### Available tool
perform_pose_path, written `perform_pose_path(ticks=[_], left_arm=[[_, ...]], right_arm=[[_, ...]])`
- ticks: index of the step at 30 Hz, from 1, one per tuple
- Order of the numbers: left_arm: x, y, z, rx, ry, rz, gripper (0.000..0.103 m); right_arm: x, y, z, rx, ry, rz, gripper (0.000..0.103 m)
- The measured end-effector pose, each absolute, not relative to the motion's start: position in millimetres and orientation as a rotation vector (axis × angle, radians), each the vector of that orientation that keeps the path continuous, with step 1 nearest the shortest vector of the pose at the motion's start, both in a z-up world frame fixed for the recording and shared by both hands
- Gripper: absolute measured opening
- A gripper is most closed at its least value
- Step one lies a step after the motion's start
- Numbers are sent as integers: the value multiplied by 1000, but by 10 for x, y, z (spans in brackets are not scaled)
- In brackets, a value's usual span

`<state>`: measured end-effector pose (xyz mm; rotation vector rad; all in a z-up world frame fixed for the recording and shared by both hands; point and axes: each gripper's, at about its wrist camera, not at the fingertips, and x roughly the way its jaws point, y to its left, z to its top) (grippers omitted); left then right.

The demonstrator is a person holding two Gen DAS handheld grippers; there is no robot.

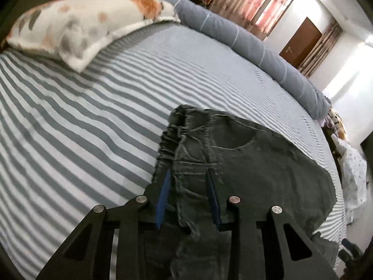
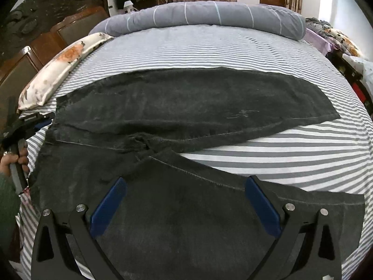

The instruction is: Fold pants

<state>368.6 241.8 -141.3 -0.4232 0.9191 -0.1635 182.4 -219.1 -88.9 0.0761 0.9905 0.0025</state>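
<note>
Covering nearly everything in both views, a grey-and-white striped bedsheet (image 2: 268, 144) stretches across the bed, with a carved dark wooden headboard (image 2: 53, 23) at its left end in the right wrist view. A long grey rolled duvet (image 2: 209, 16) with thin pale lines lies along the far edge of the mattress, and a white floral pillow (image 1: 88, 25) sits near the headboard. Dark grey denim pants (image 2: 186, 102) are spread flat on the sheet, the far leg stretched out to the right and the near leg running under the right wrist camera, the two meeting at the crotch seam. The right gripper (image 2: 185, 186) hangs over the near leg with its blue-padded jaws wide apart, holding nothing. The left gripper (image 1: 187, 179) is at the waistband end; its blue pads are narrowed around bunched waistband fabric that passes between them, though whether they pinch it firmly I cannot tell. Curtains (image 1: 263, 2) and a brown door (image 1: 300, 39) show behind.
</note>
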Motion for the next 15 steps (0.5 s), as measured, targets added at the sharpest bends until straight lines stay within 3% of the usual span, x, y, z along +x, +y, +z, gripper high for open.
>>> perform_pose_path(ticks=[15], left_arm=[[4435, 2410, -1466, -458, 926, -285, 30]], right_arm=[[2230, -2087, -1174, 31, 1016, 16, 101]])
